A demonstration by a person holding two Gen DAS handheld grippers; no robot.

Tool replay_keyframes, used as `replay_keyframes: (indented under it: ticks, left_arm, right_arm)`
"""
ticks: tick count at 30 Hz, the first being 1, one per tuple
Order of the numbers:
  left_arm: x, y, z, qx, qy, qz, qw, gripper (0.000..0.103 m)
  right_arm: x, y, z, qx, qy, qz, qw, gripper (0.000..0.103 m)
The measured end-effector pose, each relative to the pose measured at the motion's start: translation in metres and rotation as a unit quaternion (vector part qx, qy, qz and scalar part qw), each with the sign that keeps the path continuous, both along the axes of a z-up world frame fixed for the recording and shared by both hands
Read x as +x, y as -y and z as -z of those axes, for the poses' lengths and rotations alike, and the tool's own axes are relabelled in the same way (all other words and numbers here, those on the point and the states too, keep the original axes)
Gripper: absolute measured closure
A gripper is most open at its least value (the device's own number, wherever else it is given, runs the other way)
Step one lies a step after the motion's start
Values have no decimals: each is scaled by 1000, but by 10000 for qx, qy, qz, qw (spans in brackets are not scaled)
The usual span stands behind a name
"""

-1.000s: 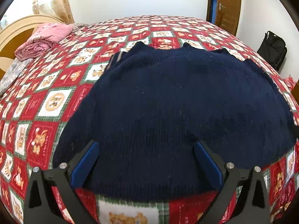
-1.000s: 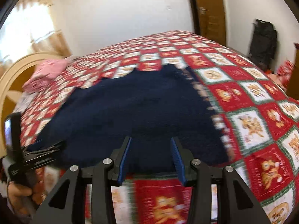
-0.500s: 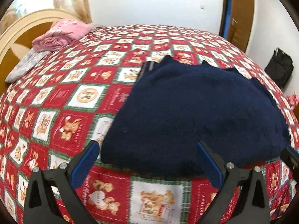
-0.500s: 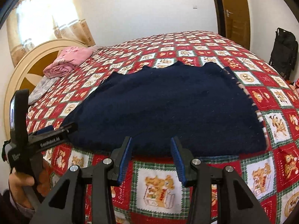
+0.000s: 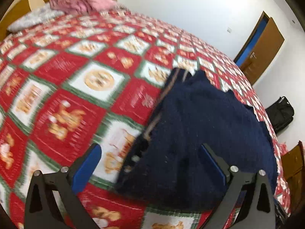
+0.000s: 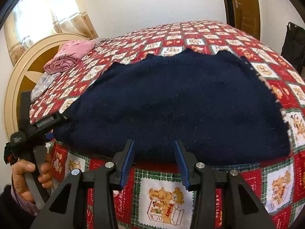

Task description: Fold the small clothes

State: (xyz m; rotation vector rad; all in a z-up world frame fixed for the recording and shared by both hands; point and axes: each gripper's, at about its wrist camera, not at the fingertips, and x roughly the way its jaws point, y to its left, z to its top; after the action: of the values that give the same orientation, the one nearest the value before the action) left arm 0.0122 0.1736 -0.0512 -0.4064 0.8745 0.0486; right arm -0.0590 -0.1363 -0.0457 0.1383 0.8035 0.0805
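A navy knitted sweater (image 6: 177, 103) lies spread flat on my bed's red teddy-bear quilt (image 6: 164, 196). My right gripper (image 6: 154, 164) hovers at the sweater's near hem, fingers partly apart and empty. My left gripper (image 5: 150, 164) spreads wide over the sweater's left corner, gripping nothing.

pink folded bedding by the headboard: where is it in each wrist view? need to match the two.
Left wrist: pink bedding at top left, blurred, above the quilt.
Right wrist: pink bedding at left of centre, upper half, beside the headboard.
Shared landmark: navy sweater, spread on the quilt in both views.
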Motion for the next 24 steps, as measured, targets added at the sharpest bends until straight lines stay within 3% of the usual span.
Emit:
replay_keyframes:
  ticks: [1,5,15,19,21,23,24]
  left_arm:
    - [4,5,9,-24,-234,70,9997,1]
    - [2,33,10,768,-199,297,9964,1]
    - [3,36,8,875,-345,200,9954,8]
    - [5,37,7,861,-333,250,9954,19]
    - [5,36,4,816,-315,275,9958,32]
    - [5,37,2,679,-256,373,9967,58]
    - [5,37,1,607,-252,424,9969,59]
  right_arm:
    - [2,1,2,28,-37,2,10000,59]
    - [5,4,7,112,-96,-1,9999,59]
    - [4,9,7,155,-44,-16,9999,59]
    - [8,11,6,158,-60,56,9998,59]
    - [9,10,7,142,-67,60,9999,59]
    - [10,8,8,103,-69,44,9999,59]
    - [10,8,8,101,-72,35,9999,59]
